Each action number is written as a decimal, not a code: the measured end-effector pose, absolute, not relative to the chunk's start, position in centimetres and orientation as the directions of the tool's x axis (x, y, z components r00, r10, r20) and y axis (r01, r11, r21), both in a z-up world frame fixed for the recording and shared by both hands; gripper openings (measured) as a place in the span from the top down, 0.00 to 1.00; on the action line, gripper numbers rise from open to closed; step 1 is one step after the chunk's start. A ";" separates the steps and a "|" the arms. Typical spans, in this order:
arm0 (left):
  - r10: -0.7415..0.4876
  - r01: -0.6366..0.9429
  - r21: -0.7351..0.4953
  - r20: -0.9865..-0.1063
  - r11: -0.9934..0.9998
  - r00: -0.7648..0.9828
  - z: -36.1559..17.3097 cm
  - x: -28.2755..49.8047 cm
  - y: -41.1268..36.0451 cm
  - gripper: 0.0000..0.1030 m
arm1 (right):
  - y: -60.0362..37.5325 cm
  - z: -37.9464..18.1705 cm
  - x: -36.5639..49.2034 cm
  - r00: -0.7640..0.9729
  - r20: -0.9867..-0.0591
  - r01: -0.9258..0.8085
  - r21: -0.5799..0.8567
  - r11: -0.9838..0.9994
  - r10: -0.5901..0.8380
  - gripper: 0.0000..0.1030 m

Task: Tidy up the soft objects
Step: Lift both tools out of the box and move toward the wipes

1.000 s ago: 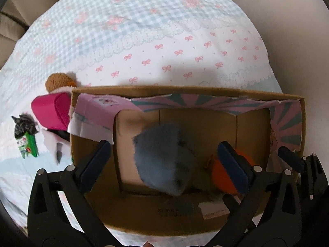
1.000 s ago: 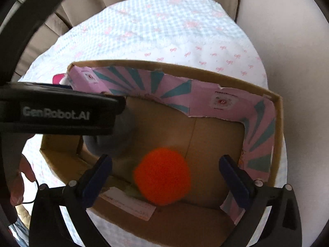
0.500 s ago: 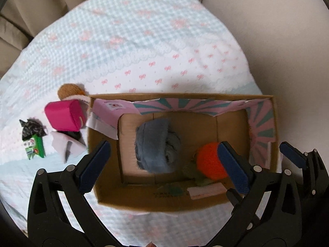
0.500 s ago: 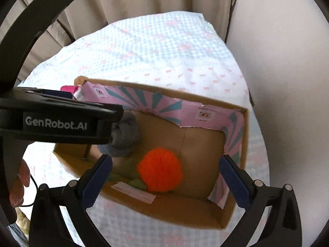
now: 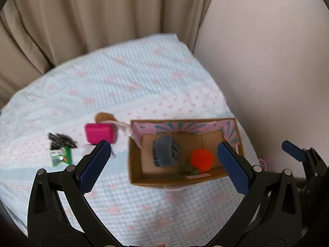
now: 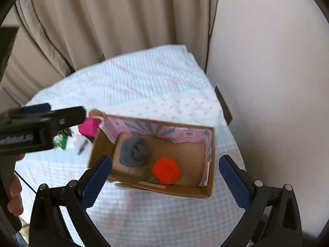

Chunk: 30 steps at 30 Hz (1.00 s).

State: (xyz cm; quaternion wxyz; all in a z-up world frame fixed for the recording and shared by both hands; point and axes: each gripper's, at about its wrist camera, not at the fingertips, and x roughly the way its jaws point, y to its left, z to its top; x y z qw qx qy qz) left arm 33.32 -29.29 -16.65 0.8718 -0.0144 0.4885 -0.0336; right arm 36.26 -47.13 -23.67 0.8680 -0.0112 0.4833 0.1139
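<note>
Our left gripper [image 5: 164, 160] hangs wide open and empty above the bed [image 5: 127, 86], and our right gripper [image 6: 165, 174] is just as open and empty beside it. Below them the cardboard box [image 6: 98, 144] sits on the checked bedspread, holding the grey soft bundle [image 6: 134, 151] and the orange pompom [image 6: 166, 170], close together on its floor.

Left of the box, the pink block [image 5: 100, 133], a brown fuzzy thing [image 5: 103, 117] behind it, a black-patterned piece [image 5: 61, 140] and a green packet [image 5: 61, 156] lie loose on the bed. We judge these come next (if they count as soft). We would swing the left gripper over the pink block, descend squarely, and pinch gently so it doesn't squirt out.

The packet's print and the lettering on the left gripper's body in the right wrist view are too blurred to read.
</note>
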 end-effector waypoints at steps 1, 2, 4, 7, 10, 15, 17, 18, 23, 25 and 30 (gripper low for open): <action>-0.069 0.048 -0.051 -0.837 0.998 0.543 -15.4 32.2 -28.7 0.00 | -47.0 -22.8 35.7 0.523 -0.833 -0.198 0.088 0.976 0.181 0.00; -0.068 0.052 -0.047 -0.826 0.998 0.559 -14.5 31.4 -28.2 0.00 | -46.7 -21.5 34.8 0.544 -0.822 -0.186 0.081 0.979 0.172 0.00; -0.074 0.064 -0.044 -0.798 0.997 0.598 -12.2 29.3 -27.1 0.00 | -46.3 -19.6 33.5 0.572 -0.805 -0.167 0.075 0.983 0.159 0.00; -0.095 0.082 -0.054 -0.754 0.995 0.650 -9.6 26.3 -25.0 0.00 | -45.8 -16.8 31.4 0.612 -0.777 -0.129 0.087 0.988 0.148 0.00; -0.109 0.090 -0.065 -0.715 0.994 0.691 -7.7 23.4 -22.8 0.00 | -45.1 -14.3 29.2 0.657 -0.742 -0.097 0.095 0.991 0.135 0.00; -0.128 0.110 -0.069 -0.658 0.992 0.742 -5.8 18.5 -18.4 0.00 | -43.1 -11.4 25.5 0.721 -0.687 -0.048 0.073 0.996 0.086 0.00; -0.121 0.104 -0.065 -0.652 0.992 0.749 -5.6 17.3 -16.8 0.00 | -42.0 -10.8 23.9 0.742 -0.665 -0.047 0.074 0.996 0.085 0.00; -0.121 0.100 -0.068 -0.654 0.993 0.747 -5.7 16.7 -15.5 0.00 | -41.6 -10.6 23.4 0.748 -0.659 -0.050 0.073 0.996 0.086 0.00; -0.103 0.067 -0.079 -0.652 0.995 0.751 -6.1 14.2 -9.7 0.00 | -37.9 -9.9 21.2 0.776 -0.623 -0.070 0.073 0.995 0.101 0.00; -0.094 0.057 -0.077 -0.652 0.995 0.752 -6.5 13.4 -7.3 0.00 | -36.0 -10.0 20.8 0.782 -0.613 -0.087 0.074 0.994 0.113 0.00; -0.080 0.051 -0.063 -0.671 0.997 0.737 -8.4 12.9 -1.3 0.00 | -31.0 -10.8 20.7 0.775 -0.614 -0.123 0.084 0.989 0.148 0.00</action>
